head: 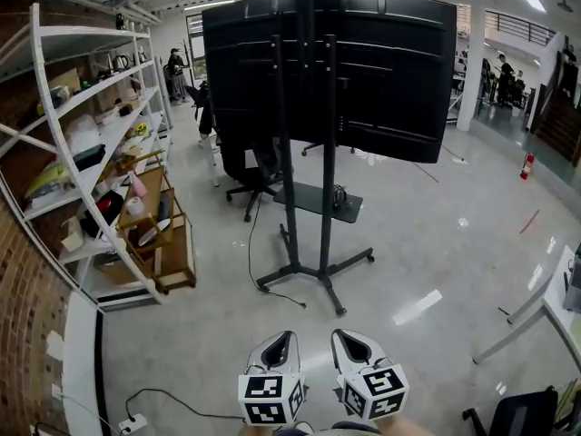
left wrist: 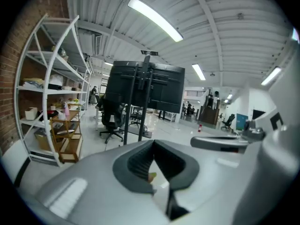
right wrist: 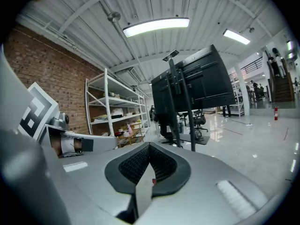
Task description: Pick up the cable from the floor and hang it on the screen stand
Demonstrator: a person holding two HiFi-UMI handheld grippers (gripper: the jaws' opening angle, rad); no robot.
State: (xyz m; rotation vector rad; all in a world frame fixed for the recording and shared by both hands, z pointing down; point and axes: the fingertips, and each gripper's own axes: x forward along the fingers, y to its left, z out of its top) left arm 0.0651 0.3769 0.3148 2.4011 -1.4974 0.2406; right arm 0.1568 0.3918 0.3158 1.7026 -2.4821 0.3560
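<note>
The screen stand (head: 325, 243) rises mid-floor on two black poles with a wheeled base, carrying a big black screen (head: 331, 71) seen from behind. A thin black cable (head: 272, 291) hangs down beside the stand and trails over the floor past its base. Another black cable (head: 177, 400) snakes along the floor at the lower left to a white power strip (head: 132, 422). My left gripper (head: 289, 336) and right gripper (head: 337, 333) are side by side at the bottom edge, well short of the stand. Both are shut with nothing between the jaws, also in the gripper views (left wrist: 152, 142) (right wrist: 150, 146).
A white shelf rack (head: 86, 143) with boxes and a wooden cart (head: 159, 234) line the left wall. A black office chair (head: 245, 166) stands behind the stand. A white table leg (head: 531, 321) and a dark chair (head: 522, 414) are at the right. People stand far back.
</note>
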